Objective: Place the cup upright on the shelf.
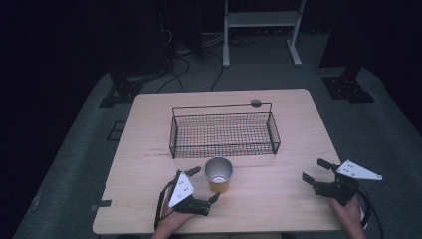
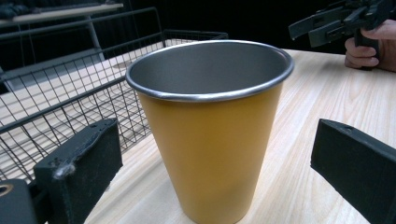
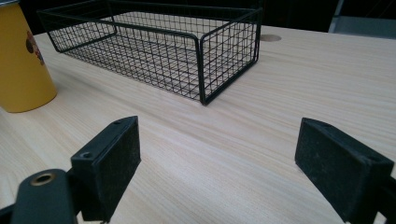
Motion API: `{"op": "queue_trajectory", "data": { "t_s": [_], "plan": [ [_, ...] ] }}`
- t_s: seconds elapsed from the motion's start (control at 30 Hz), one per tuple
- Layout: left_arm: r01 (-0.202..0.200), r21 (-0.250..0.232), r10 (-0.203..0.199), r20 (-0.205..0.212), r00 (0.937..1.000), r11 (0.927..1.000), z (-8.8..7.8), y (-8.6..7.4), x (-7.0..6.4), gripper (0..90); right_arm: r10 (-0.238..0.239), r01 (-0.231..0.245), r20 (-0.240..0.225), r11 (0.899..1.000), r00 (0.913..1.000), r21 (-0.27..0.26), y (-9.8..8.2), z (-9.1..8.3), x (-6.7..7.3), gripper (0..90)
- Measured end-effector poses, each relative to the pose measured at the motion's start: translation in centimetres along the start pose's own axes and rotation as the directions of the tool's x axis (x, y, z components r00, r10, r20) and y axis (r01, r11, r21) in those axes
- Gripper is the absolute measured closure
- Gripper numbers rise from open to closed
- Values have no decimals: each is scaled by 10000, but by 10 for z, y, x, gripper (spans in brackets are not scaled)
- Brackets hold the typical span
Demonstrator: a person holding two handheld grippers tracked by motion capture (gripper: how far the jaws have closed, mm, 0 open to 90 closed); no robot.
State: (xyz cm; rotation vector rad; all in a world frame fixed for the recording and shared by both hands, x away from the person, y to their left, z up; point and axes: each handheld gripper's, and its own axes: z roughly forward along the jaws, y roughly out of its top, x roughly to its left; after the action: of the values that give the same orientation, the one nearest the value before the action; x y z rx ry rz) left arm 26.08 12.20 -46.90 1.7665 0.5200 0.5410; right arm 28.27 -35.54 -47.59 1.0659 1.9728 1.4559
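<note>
Near the desk's (image 1: 278, 199) front edge, just before the black wire basket (image 1: 224, 133), stood a yellow cup (image 1: 219, 175), upright. Body tapered toward the base; inside bare grey metal with a rolled silver rim. A small printed figure was visible on its side in the right gripper view. Left hand-held gripper (image 1: 204, 184) was released, jaws spread either side of the cup, not touching it. Right hand-held gripper (image 1: 314, 170) also released, well apart to the right, over bare wood
</note>
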Motion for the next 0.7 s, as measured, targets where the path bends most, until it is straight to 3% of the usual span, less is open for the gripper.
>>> {"op": "queue_trajectory", "data": {
  "t_s": [0.27,0.7],
  "plan": [
    [123,277,-126,113,9999,9995,15,1,0,12,-30,30,-1,10000,10000,6,0,0,0,132],
    [108,281,-109,34,9999,9995,30,9,0,12,-83,83,-40,10000,10000,25,0,0,1,132]
  ]
}}
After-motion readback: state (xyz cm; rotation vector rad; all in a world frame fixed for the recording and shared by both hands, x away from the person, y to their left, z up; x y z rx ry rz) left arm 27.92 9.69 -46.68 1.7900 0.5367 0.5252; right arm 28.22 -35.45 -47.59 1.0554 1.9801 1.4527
